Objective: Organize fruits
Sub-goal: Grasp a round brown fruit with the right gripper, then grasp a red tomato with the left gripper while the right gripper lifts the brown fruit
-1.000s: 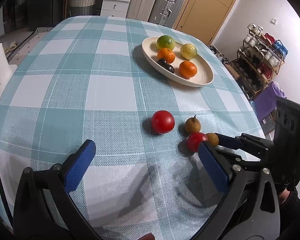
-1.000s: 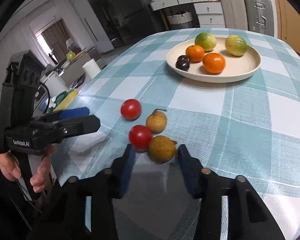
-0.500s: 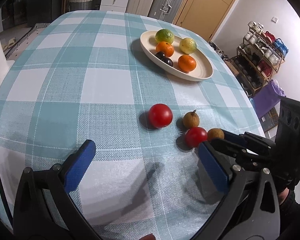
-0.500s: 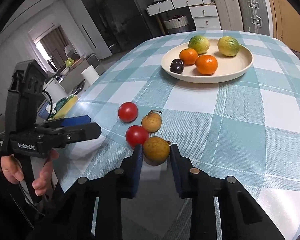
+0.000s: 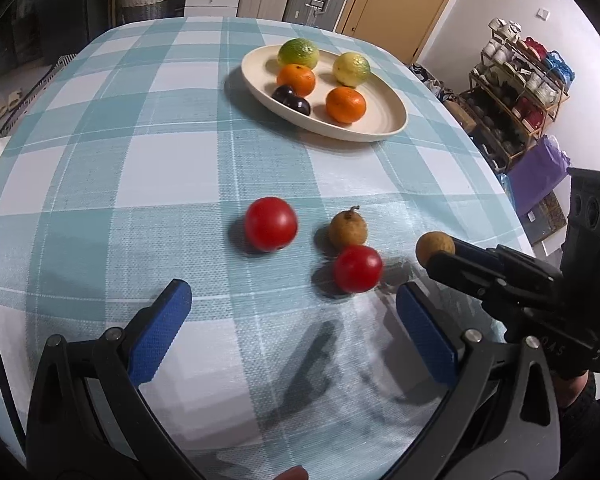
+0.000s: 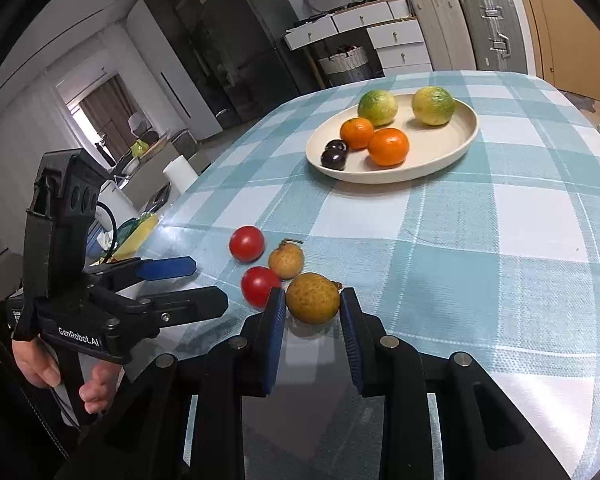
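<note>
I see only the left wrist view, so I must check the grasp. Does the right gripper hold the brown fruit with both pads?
Observer: Yes. In the right wrist view the brown fruit sits between both pads of the right gripper, and they press on its sides.
Operator: Is the near tomato caught too?
Observer: No. The tomato lies outside the left pad, partly hidden behind that finger. I cannot tell whether they touch.
Operator: Where is the fruit's stem?
Observer: The stem points toward the right pad, near its tip.

Teal-and-white checked tablecloth, cream plate, red tomatoes.
</note>
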### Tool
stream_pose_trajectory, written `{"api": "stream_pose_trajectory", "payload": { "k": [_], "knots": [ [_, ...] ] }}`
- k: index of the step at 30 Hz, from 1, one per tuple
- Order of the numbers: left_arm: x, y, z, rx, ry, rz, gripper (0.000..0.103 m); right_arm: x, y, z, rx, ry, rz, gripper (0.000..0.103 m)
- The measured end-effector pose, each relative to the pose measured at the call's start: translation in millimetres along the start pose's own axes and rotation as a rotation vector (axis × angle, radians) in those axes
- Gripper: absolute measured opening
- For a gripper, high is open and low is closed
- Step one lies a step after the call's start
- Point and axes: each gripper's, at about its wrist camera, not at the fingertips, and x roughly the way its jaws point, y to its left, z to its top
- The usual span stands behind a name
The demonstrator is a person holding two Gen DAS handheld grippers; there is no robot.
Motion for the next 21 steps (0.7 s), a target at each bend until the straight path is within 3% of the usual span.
{"api": "stream_pose_trajectory", "payload": {
  "k": [21],
  "knots": [
    [18,-20,10,0.014,0.021,0.033,0.102,-25,-17,-10,0.059,-0.053,0.006,0.028]
  ]
}}
